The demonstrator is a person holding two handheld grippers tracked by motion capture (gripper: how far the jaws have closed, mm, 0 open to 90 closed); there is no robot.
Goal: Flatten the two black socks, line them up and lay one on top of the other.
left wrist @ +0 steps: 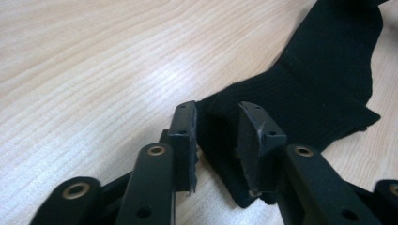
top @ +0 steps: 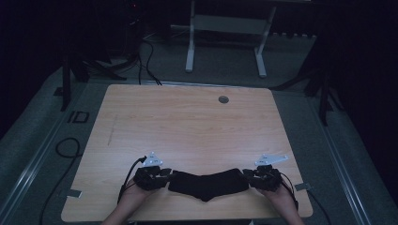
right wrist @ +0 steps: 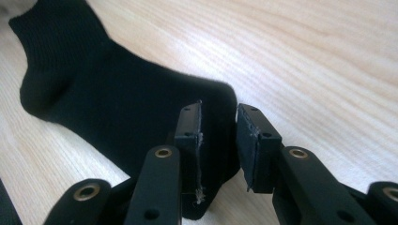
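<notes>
The black sock [top: 209,183] lies flat near the front edge of the wooden surface [top: 187,126], stretched between both hands. The left hand-held gripper [left wrist: 217,140] and right hand-held gripper [right wrist: 218,140] each straddle an end, pads slightly parted, not pressing.

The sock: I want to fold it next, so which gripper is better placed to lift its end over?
Probably the left gripper. Its open jaws straddle the sock's cuff end, and the right gripper is set the same way at the toe end. The two are almost evenly placed; the cuff edge sits deeper between the left jaws.
</notes>
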